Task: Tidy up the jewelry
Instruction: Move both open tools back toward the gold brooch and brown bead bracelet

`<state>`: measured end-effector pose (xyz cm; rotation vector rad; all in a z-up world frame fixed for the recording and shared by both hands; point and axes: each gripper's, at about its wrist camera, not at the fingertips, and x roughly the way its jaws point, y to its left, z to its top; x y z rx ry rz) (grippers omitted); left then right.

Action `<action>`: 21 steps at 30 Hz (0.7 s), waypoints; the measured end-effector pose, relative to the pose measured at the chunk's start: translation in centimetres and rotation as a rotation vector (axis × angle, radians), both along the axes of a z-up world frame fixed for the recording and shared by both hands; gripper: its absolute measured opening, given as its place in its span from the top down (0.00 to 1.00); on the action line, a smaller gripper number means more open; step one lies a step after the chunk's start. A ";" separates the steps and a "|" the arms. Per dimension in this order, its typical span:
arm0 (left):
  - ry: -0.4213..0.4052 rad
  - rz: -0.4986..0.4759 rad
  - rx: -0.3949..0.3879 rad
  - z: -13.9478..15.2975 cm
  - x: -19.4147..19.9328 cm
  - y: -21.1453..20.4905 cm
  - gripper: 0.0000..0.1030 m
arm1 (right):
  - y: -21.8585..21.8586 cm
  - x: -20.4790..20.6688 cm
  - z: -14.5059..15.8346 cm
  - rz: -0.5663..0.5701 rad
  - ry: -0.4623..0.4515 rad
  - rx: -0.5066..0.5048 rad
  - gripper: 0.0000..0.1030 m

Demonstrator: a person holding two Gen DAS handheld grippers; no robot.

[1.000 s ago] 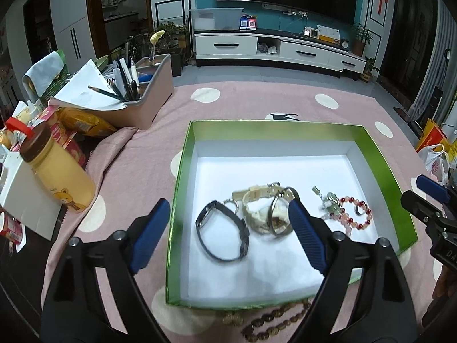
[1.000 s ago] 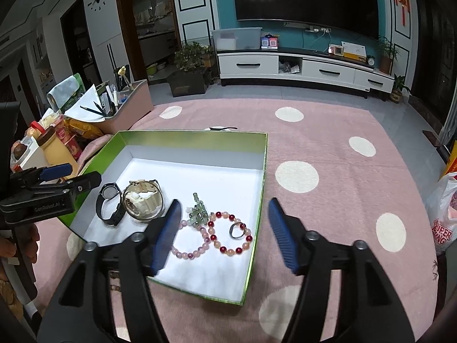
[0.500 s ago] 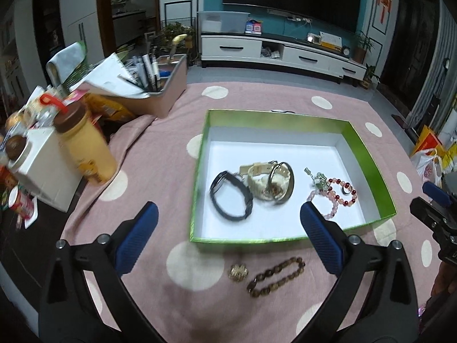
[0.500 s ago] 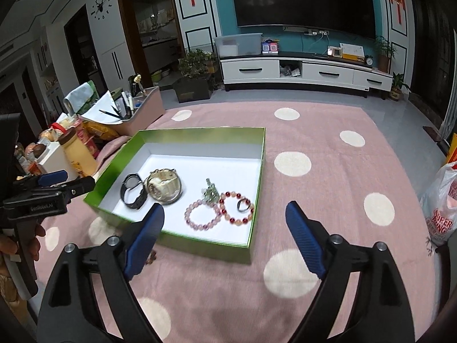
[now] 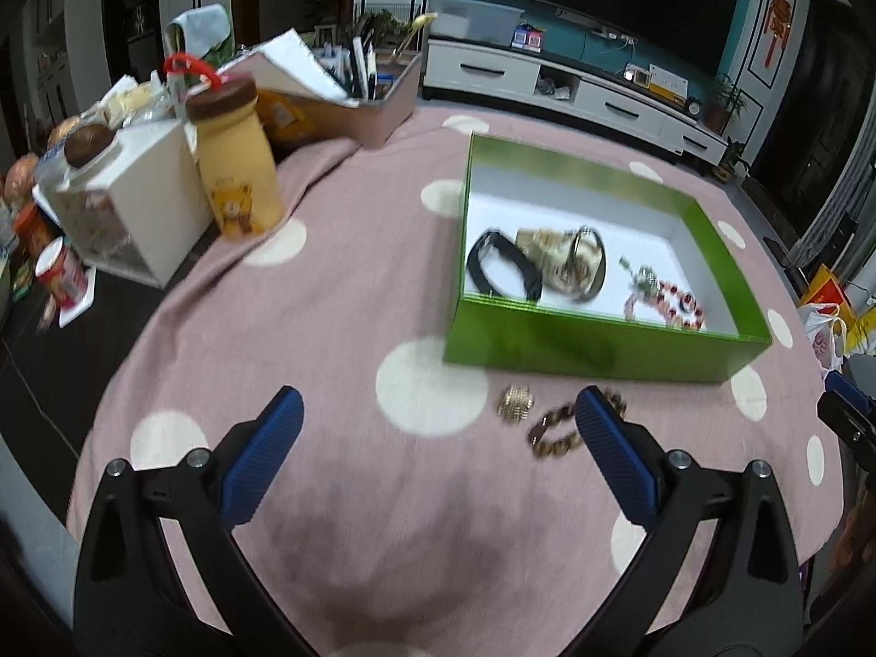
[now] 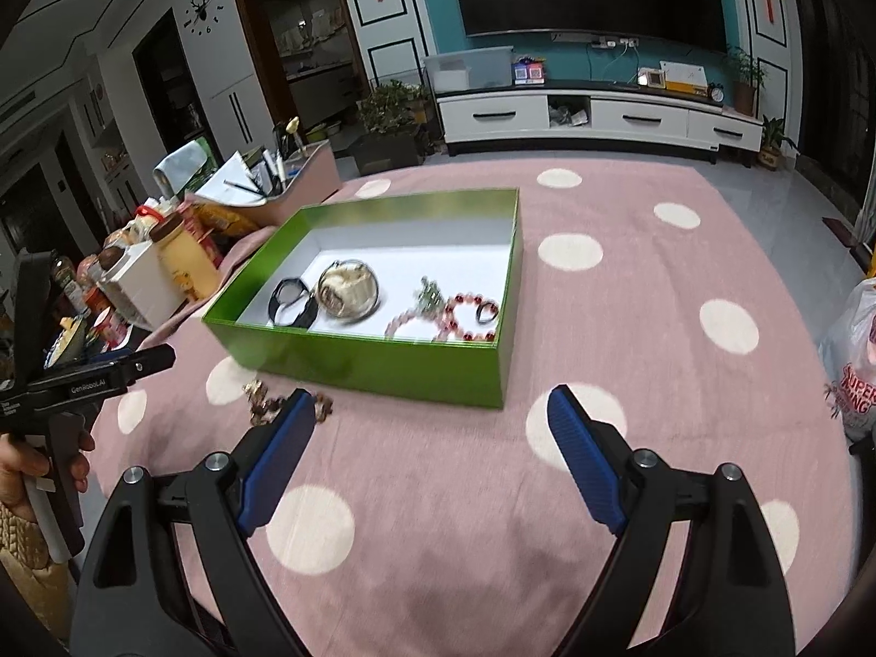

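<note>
A green box (image 5: 602,342) (image 6: 372,364) with a white floor sits on the pink dotted tablecloth. It holds a black watch (image 5: 501,271) (image 6: 293,301), a cream and gold watch (image 5: 564,263) (image 6: 347,290), bead bracelets (image 5: 673,304) (image 6: 454,323) and a ring (image 6: 486,311). On the cloth in front of the box lie a small gold piece (image 5: 514,404) (image 6: 257,391) and a brown chain bracelet (image 5: 553,435). The bracelet lies just beside the right finger of my left gripper (image 5: 438,405). That gripper is open and empty. My right gripper (image 6: 432,399) is open and empty over bare cloth.
A yellow bottle (image 5: 235,164), a white box (image 5: 131,202) and a pink organiser with pens (image 5: 356,109) crowd the table's left side. The cloth drops off at the left edge. A plastic bag (image 6: 854,361) hangs at the right. A hand (image 6: 27,465) holds the left gripper.
Both grippers have pulled back from over the box to the cloth in front of it. The right jaws have spread wider. The gold piece and brown bracelet now lie ahead of them.
</note>
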<state>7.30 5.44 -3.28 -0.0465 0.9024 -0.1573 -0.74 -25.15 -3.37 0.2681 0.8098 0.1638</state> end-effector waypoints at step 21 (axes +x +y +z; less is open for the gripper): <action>0.053 -0.029 -0.002 -4.6 -2.3 0.6 0.02 | 9.4 2.1 -5.3 0.285 0.102 0.043 0.30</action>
